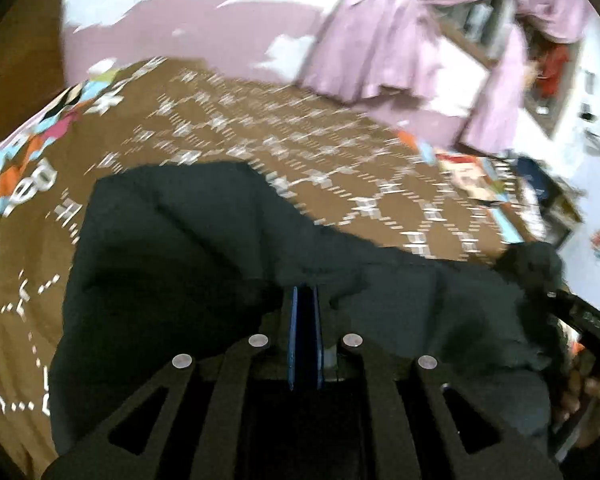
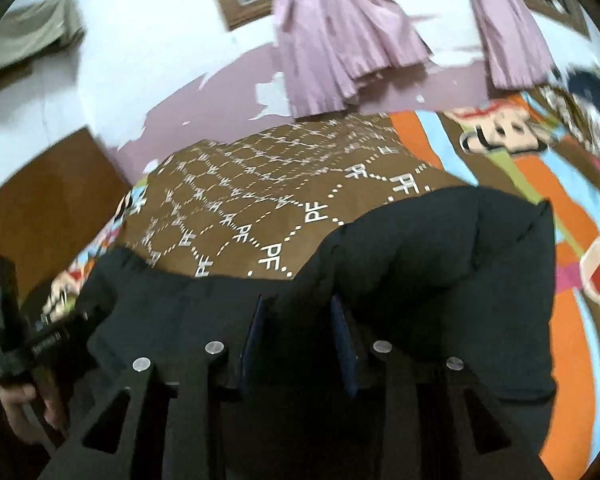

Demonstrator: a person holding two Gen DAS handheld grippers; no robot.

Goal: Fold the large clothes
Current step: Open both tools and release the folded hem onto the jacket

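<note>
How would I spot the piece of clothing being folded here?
Find the bed's brown patterned cover. On its near side lies the dark garment, bulky and plain. Unlike the lilac curtains hanging behind, it is almost black.

Under my black tongs with blue pads (image 2: 256,332), a dark, near-black padded garment (image 2: 440,264) lies on a brown bedspread (image 2: 236,184) crossed by white dotted diamonds and "PF" letters, bordered in orange, blue and green cartoon stripes (image 2: 540,176); lilac curtains (image 2: 332,40) hang behind.

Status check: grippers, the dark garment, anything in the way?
Left gripper shut on dark garment. Right gripper part open, fabric between. Garment on patterned bedspread. Nothing blocking.
</note>
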